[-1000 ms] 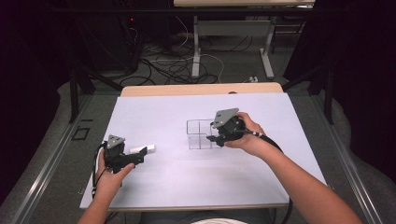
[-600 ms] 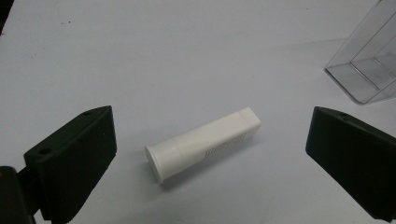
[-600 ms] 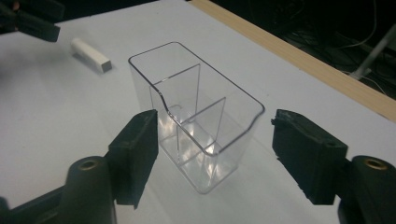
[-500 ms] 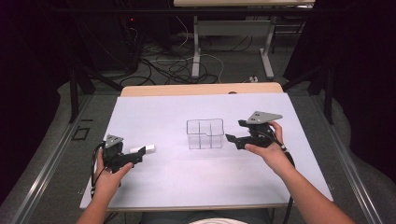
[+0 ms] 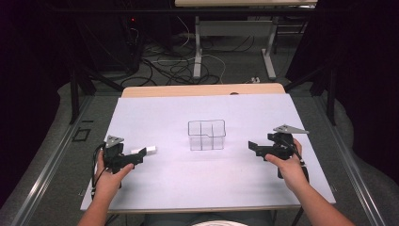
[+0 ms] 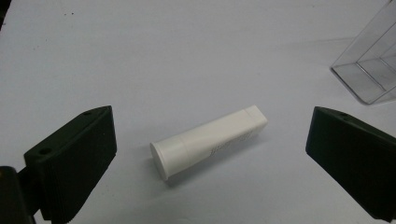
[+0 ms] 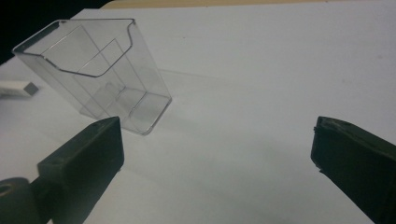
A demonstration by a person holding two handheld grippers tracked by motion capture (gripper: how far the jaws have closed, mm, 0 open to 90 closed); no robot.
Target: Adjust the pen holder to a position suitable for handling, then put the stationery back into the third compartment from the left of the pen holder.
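So our left gripper has its fingers spread wide around the small white plastic tube, not touching it.

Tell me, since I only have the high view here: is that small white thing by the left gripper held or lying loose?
Observer: Loose. In the left gripper view the white tube lies flat on the table between the left gripper's wide-open jaws, touching neither.
Operator: Which end faces the gripper?
Observer: The round capped end; the flattened, squared end points away, toward the clear holder.
Operator: Anything inside that holder?
Observer: No. The right gripper view looks through the clear holder's walls at bare compartments, with one wall cut lower in a curved notch.
Operator: Is the right gripper holding anything?
Observer: No. The right gripper has its jaws spread wide over bare table, apart from the holder.
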